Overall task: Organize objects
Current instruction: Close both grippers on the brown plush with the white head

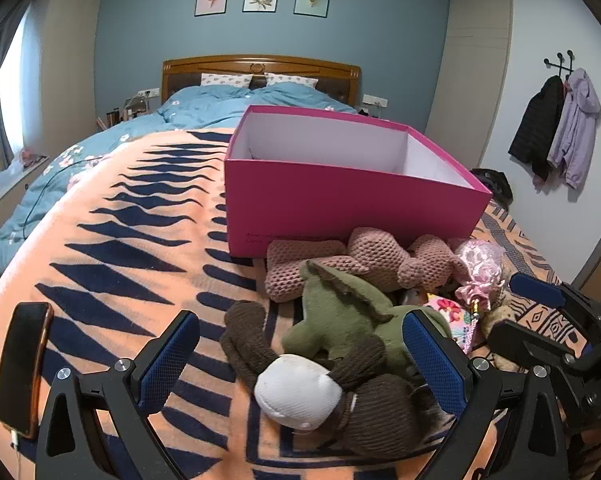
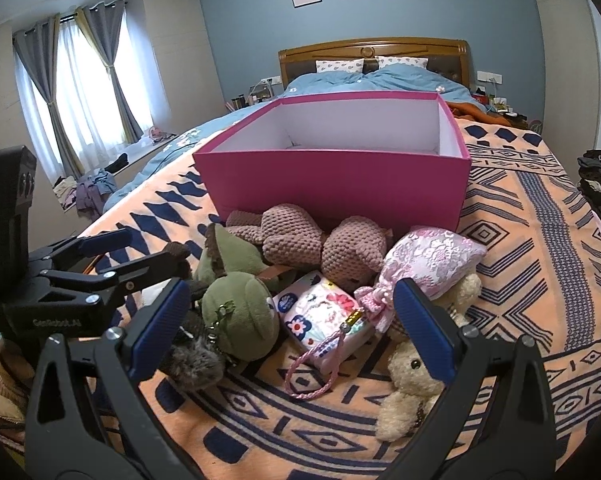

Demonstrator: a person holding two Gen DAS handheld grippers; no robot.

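An open pink box [image 1: 340,196] [image 2: 340,180] stands on the bed's orange patterned blanket [image 1: 112,240]. A pile of toys lies in front of it: a pink knitted plush [image 1: 340,260] [image 2: 300,236], a green plush [image 1: 340,312] [image 2: 236,308], a brown-and-white plush [image 1: 300,384], a floral tissue pack [image 2: 324,312], a pink lace pouch [image 2: 432,260] and a cream teddy [image 2: 412,384]. My left gripper [image 1: 300,360] is open around the brown-and-white plush. My right gripper [image 2: 292,332] is open above the tissue pack.
A phone [image 1: 20,364] lies on the blanket at the left, with a cable. A blue duvet [image 1: 220,104] and pillows lie behind the box. Coats [image 1: 556,128] hang on the right wall. Curtained windows [image 2: 80,96] are to the left.
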